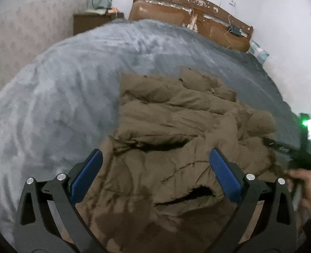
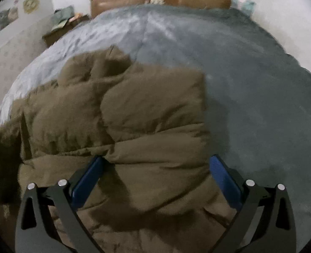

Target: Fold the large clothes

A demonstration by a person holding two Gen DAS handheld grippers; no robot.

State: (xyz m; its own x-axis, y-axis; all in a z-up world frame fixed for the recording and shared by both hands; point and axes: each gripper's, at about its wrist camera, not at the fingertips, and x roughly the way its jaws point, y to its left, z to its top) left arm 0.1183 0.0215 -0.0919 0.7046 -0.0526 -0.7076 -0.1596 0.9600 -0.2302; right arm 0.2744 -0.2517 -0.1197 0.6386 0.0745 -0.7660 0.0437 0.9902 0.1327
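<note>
Two blue-padded jaws of the left gripper stand spread, empty, above the brown quilted puffer jacket lying on the grey plush bedspread; bare bedspread lies leftward. A hand is cut off at right, blurred.

Right wrist view: the right gripper gapes released over the jacket's right edge, bedspread bare beyond. No writing legible.

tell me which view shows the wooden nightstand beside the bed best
The left wrist view: the brown wooden nightstand shows its front and cluttered top. The right wrist view catches only a small blurred corner at the grey blanket's edge.
</note>
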